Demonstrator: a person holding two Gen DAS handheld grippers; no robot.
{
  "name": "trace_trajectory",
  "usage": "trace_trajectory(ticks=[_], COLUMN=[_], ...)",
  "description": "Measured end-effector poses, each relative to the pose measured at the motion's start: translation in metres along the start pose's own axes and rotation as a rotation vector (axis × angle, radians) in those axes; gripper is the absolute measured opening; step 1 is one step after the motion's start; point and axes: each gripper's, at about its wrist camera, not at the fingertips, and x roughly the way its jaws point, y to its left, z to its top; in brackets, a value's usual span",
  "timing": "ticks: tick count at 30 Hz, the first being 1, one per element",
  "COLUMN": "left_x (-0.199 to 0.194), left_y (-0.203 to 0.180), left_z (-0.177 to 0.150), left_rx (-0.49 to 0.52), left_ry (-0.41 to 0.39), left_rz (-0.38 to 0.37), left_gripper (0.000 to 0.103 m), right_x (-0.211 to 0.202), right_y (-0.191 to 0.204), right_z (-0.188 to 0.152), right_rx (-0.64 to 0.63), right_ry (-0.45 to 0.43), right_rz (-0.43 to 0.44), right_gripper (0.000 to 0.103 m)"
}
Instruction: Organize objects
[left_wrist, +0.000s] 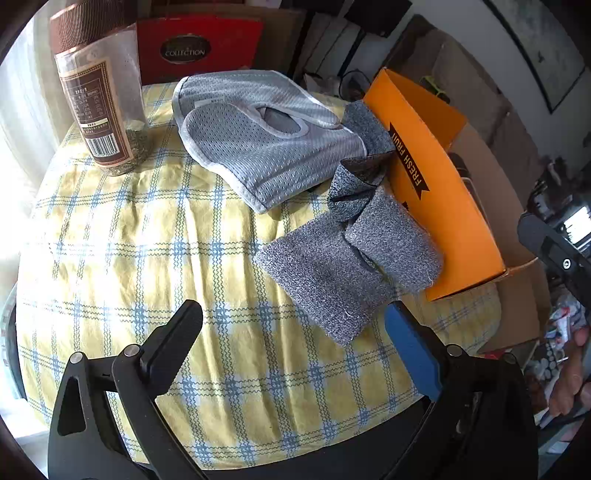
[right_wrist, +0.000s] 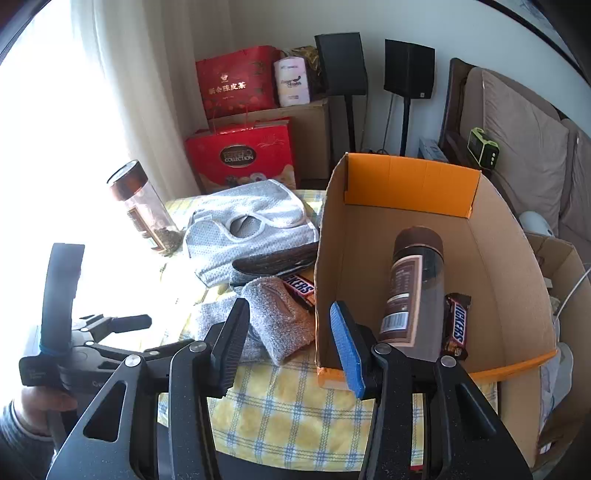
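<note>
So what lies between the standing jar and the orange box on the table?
The light grey mesh cloth lies between the jar and the orange box; the left wrist view shows this best.

"FRESH FRUIT" on orange box (left_wrist: 436, 192)

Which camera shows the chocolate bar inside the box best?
The right wrist view: it looks down into the box, where the Snickers bar lies beside a bottle. The left wrist view shows only the box's orange outside, so the bar is hidden.

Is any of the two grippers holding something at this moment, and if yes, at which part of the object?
Nothing is held. The left gripper stands open above the yellow checked tablecloth, and the right gripper is open too, with nothing between its pads.
</note>
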Motion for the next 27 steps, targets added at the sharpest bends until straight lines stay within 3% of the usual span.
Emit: trace_trajectory(ticks=[4, 10, 11, 17, 27], left_x=[0.010, 0.021, 0.021, 0.012, -0.025], left_y=[-0.007, -0.011, -0.012, -0.006, 0.006], left_z=[-0.003, -0.003, -0.003, -0.002, 0.002], left_rx=[0.003, -0.005, -0.008, -0.017, 0.023], left_ry=[0.019, 0.021, 0.020, -0.015, -0.106], left_rz=[-0.008, -0.025, -0.031, -0.049, 0.008], left_gripper=[0.093, 0.057, 0.045, 0.019, 0.011], right_x=[0.003, 0.006, 0.007, 0.011, 0.033], right_y=[0.007, 0.017, 0.017, 0.018, 0.037], right_z=[0.000, 0.000, 0.000, -0.001, -0.006], right_rx=[0.004, -0.014, -0.016, -0.032, -0.090], right_ry=[-0.001, 0.000, 0.001, 0.010, 0.047], right_rz=[0.020, 0.019, 0.018, 0.017, 0.041], right_gripper=[0.048, 0.048, 0.048, 0.048, 0.042])
